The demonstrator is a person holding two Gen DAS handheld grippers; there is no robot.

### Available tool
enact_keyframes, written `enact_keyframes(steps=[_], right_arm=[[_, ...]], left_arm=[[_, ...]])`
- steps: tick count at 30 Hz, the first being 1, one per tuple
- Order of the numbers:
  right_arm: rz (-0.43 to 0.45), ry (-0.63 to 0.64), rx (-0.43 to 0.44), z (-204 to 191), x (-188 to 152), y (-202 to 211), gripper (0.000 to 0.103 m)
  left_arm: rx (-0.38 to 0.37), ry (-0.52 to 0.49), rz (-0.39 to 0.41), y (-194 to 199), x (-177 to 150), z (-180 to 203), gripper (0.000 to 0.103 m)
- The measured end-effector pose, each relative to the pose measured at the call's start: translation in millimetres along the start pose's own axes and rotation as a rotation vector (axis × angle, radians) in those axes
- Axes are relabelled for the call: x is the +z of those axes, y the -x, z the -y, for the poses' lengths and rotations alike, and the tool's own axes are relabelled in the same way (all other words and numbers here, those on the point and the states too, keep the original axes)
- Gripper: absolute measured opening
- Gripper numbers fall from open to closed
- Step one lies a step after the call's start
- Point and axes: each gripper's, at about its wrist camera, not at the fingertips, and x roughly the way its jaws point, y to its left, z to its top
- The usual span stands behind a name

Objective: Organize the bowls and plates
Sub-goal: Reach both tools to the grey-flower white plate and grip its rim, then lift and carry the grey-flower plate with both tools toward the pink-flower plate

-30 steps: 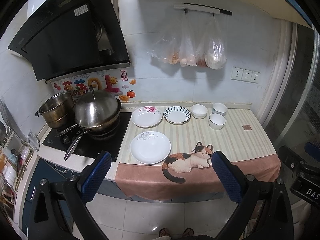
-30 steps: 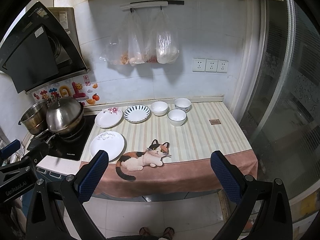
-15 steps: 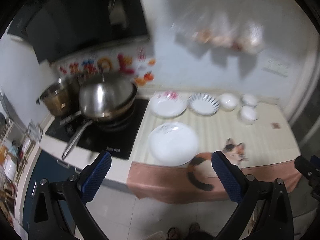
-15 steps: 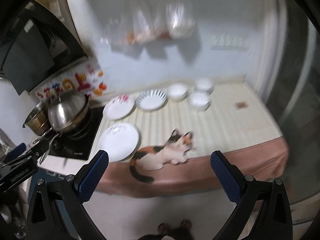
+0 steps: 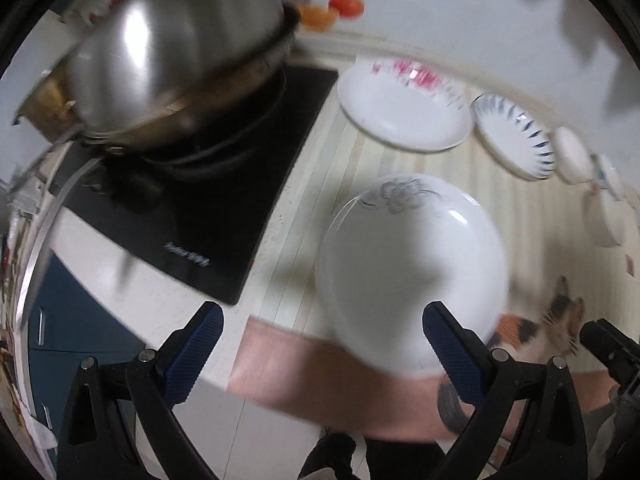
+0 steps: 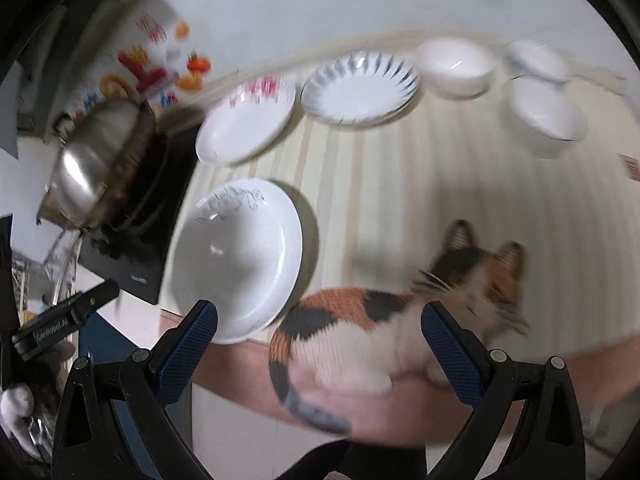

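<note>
A white plate with a grey flower (image 5: 412,264) (image 6: 240,260) lies near the counter's front edge. Behind it lie a pink-flowered plate (image 5: 400,108) (image 6: 248,120) and a blue-striped plate (image 5: 516,136) (image 6: 360,88). Three white bowls (image 6: 456,64) (image 6: 548,108) (image 6: 536,56) stand to the right. My left gripper (image 5: 324,344) is open, its right finger just over the grey-flower plate's near rim. My right gripper (image 6: 320,340) is open above the cat picture (image 6: 400,316), its left finger by that plate's near edge. Both views are blurred.
A steel wok with lid (image 5: 176,48) (image 6: 92,168) sits on a black cooktop (image 5: 216,200) at the left. A striped cloth (image 6: 440,184) covers the counter, its pink hem (image 5: 320,376) hanging over the front edge.
Both grippers have moved quickly forward and down toward the counter, closing on the grey-flower plate. Both stay open.
</note>
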Motion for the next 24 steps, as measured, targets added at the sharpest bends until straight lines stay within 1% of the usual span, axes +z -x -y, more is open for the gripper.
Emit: enact_keyframes(steps=[2, 3, 4, 5, 7, 9, 10, 12, 14, 16, 17, 18, 21, 24], right_arm=[[-0.07, 0.02, 0.021, -0.6, 17.2, -40.2, 0.101], [-0.097, 0.028, 0.027, -2.3, 23.4, -54.9, 0.1], [-0.122, 0.036, 0.04, -4.0, 29.3, -69.5, 0.098], [-0.152, 0.044, 0.052, -5.2, 37.4, -88.9, 0.094], [-0.187, 0.051, 0.07, -5.9, 47.3, -112.5, 0.087], [-0.227, 0.048, 0.104, -8.7, 55.1, -135.1, 0.075], [-0.248, 0.049, 0.113, -10.1, 58.2, -145.6, 0.073], [-0.284, 0.053, 0.136, -14.5, 61.2, -158.8, 0.063], [-0.313, 0.059, 0.159, -17.0, 62.6, -170.3, 0.056], [-0.311, 0.081, 0.174, -24.3, 63.4, -170.3, 0.038], [-0.331, 0.089, 0.179, -26.1, 63.5, -174.3, 0.023], [-0.348, 0.095, 0.181, -27.9, 63.0, -179.4, 0.016], [-0.334, 0.13, 0.171, -31.0, 59.1, -176.8, 0.016], [-0.344, 0.13, 0.174, -31.4, 57.3, -176.0, 0.016]], left_arm=[[-0.009, 0.002, -0.053, -27.5, 11.0, 0.8, 0.1], [-0.014, 0.005, -0.084, -42.4, 15.5, 0.3, 0.096], [-0.02, 0.005, -0.109, -55.1, 18.5, -0.2, 0.095], [-0.025, 0.007, -0.128, -64.4, 21.0, -2.4, 0.094], [-0.02, 0.013, -0.182, -86.9, 23.9, -4.5, 0.089], [-0.027, 0.016, -0.22, -103.2, 25.2, -5.4, 0.078], [-0.024, 0.02, -0.234, -108.3, 25.0, -6.1, 0.075], [-0.039, 0.03, -0.253, -116.2, 24.6, -7.1, 0.063], [-0.062, 0.042, -0.257, -118.9, 23.2, -7.6, 0.059], [-0.095, 0.053, -0.246, -117.2, 22.2, -7.2, 0.049], [-0.109, 0.056, -0.245, -116.7, 22.1, -6.6, 0.041], [-0.108, 0.06, -0.243, -115.4, 21.7, -5.7, 0.04], [-0.102, 0.071, -0.24, -115.2, 21.5, -5.3, 0.04], [-0.104, 0.073, -0.243, -110.6, 16.8, -2.8, 0.04]])
